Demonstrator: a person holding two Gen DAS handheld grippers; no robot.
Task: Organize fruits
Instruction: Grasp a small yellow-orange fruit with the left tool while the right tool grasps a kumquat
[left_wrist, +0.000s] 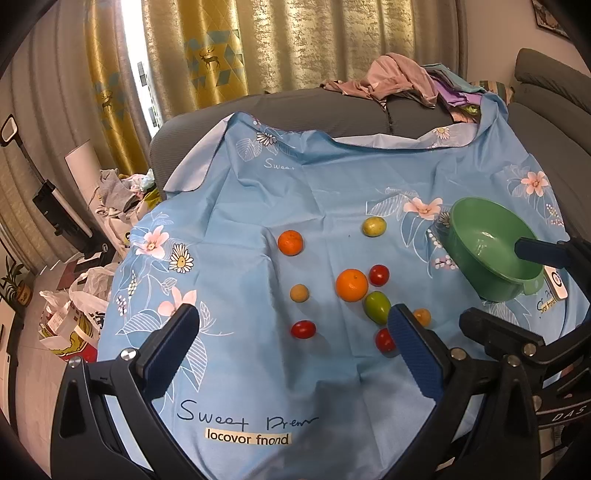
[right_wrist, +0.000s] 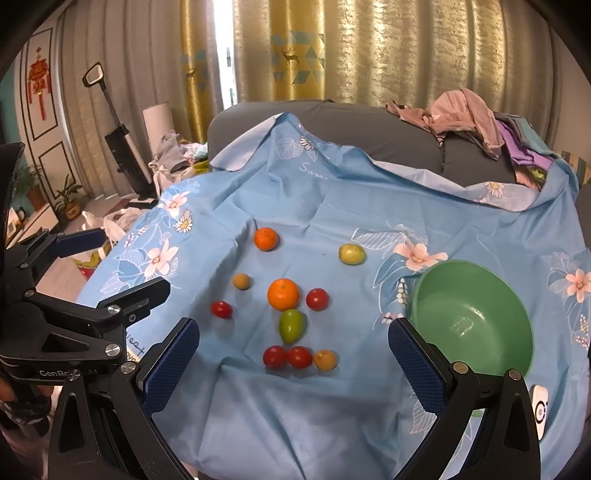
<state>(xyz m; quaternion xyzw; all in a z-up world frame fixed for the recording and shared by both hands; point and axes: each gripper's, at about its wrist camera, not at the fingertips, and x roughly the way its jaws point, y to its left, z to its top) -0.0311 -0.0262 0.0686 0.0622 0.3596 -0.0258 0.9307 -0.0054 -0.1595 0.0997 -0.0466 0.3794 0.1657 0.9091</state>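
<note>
Several fruits lie on a blue flowered cloth (right_wrist: 332, 413): a large orange (right_wrist: 283, 294), a smaller orange (right_wrist: 266, 239), a green mango-like fruit (right_wrist: 291, 325), a yellow-green fruit (right_wrist: 352, 253), red tomatoes (right_wrist: 275, 356) and small brownish fruits (right_wrist: 241, 281). An empty green bowl (right_wrist: 476, 321) stands at the right. My left gripper (left_wrist: 291, 334) is open above the near fruits; the large orange (left_wrist: 351, 285) and the bowl (left_wrist: 491, 243) show in its view. My right gripper (right_wrist: 291, 341) is open, low over the fruit cluster, holding nothing.
A grey sofa (right_wrist: 369, 125) with a pile of clothes (right_wrist: 465, 118) lies behind the cloth. A small white device (right_wrist: 540, 406) sits by the bowl. Bags (left_wrist: 74, 314), a vacuum (right_wrist: 118, 140) and clutter are on the floor at left, with curtains behind.
</note>
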